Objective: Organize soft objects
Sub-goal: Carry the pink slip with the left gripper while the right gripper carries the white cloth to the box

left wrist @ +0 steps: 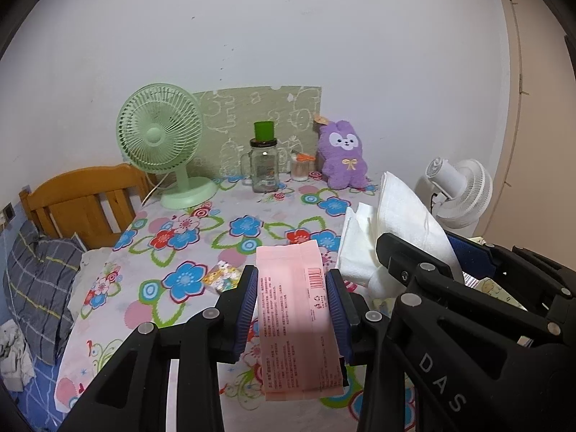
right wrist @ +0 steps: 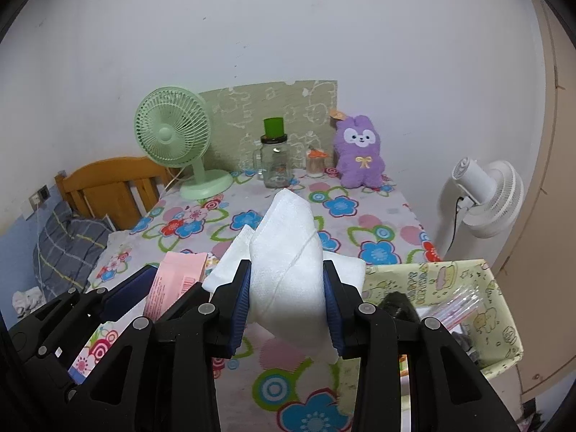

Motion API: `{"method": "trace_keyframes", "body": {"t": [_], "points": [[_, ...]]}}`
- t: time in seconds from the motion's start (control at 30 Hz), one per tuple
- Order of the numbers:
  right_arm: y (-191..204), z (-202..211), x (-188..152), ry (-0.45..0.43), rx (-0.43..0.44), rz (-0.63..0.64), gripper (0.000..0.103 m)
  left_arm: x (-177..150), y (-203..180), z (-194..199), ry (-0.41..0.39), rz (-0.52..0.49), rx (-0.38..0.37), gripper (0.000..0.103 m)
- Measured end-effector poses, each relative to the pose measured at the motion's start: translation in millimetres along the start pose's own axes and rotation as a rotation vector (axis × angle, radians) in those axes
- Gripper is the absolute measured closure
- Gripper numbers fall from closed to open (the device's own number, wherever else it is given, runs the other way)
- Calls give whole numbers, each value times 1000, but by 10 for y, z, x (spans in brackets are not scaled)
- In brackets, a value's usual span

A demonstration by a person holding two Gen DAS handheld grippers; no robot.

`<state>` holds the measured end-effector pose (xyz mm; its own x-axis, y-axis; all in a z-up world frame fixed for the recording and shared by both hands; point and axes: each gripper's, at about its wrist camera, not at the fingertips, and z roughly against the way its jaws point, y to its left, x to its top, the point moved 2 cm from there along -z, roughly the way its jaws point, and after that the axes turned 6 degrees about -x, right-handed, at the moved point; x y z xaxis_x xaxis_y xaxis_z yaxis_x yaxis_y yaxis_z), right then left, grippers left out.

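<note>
My left gripper (left wrist: 293, 302) is shut on a pink soft packet (left wrist: 298, 320) with a barcode and holds it above the flowered table (left wrist: 187, 237). My right gripper (right wrist: 286, 302) is shut on a folded white towel (right wrist: 288, 252) and holds it up beside the packet; the towel also shows in the left wrist view (left wrist: 403, 212). The pink packet shows at the left of the right wrist view (right wrist: 172, 284). A purple plush bunny (left wrist: 342, 154) sits upright at the table's back right, against the wall.
A yellow-green printed fabric bin (right wrist: 478, 284) stands at the table's near right with a plastic bag inside. A green desk fan (left wrist: 162, 144), a glass jar with a green cup on it (left wrist: 264, 162) and a small jar stand at the back. A small snack packet (left wrist: 221, 277) lies on the cloth. A white floor fan (right wrist: 486, 198) stands to the right.
</note>
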<state>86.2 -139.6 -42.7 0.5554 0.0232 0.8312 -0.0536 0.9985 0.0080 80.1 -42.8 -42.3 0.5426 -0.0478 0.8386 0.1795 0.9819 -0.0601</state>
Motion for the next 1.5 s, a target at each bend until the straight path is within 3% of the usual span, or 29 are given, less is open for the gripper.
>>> {"method": "trace_keyframes", "body": {"t": [0.83,1.5], "points": [[-885,76,-2,-30,-124,-63,62,130,-846,-263,-7,-89,-124,64],[-1524,-64,-174,1,-186,-122,62,47,-1433,-595,43,-147,-185,64]]}}
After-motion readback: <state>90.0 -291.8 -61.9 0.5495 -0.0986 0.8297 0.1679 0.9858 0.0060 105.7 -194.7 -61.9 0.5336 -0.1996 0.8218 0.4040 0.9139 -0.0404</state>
